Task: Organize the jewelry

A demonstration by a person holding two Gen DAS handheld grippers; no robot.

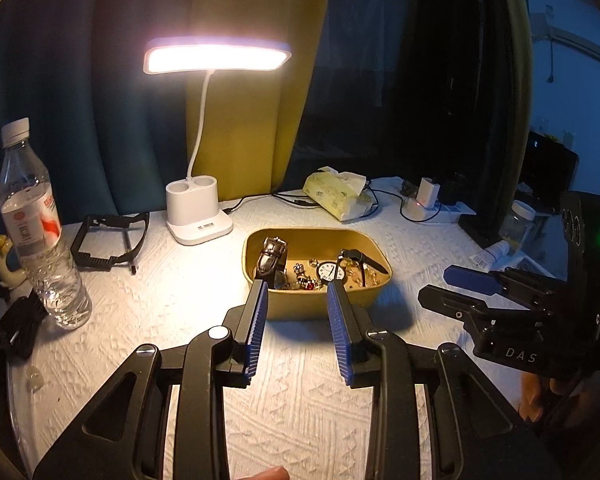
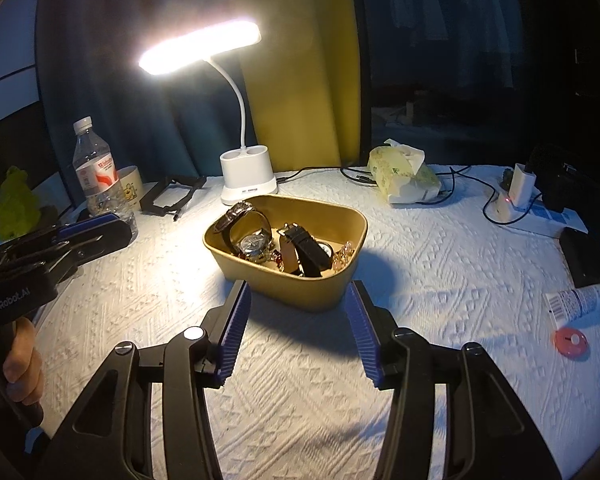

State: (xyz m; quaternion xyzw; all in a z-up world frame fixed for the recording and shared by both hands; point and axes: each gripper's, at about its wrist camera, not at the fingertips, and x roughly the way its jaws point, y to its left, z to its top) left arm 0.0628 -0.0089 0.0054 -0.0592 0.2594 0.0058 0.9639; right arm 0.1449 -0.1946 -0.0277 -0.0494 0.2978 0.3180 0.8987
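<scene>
A yellow tray (image 1: 320, 308) stands mid-table on a white textured cloth. In it lie a black-strap watch (image 1: 270, 262), a white-faced watch (image 1: 330, 271), a dark thin-strap watch (image 1: 362, 258) and small gold and red jewelry (image 1: 306, 280). My left gripper (image 1: 298, 286) is open and empty, its tips just above the tray's near rim. In the right wrist view the tray (image 2: 300, 292) holds a metal watch (image 2: 254, 246) and a black strap (image 2: 310, 250). My right gripper (image 2: 298, 290) is open and empty, short of the tray's near wall.
A lit white desk lamp (image 1: 198, 216) stands behind the tray. A water bottle (image 1: 36, 232) and a black frame (image 1: 108, 240) are at left. A tissue pack (image 1: 336, 196), cables and a charger (image 1: 424, 196) are at back right. A tube (image 2: 580, 300) and red disc (image 2: 571, 342) lie right.
</scene>
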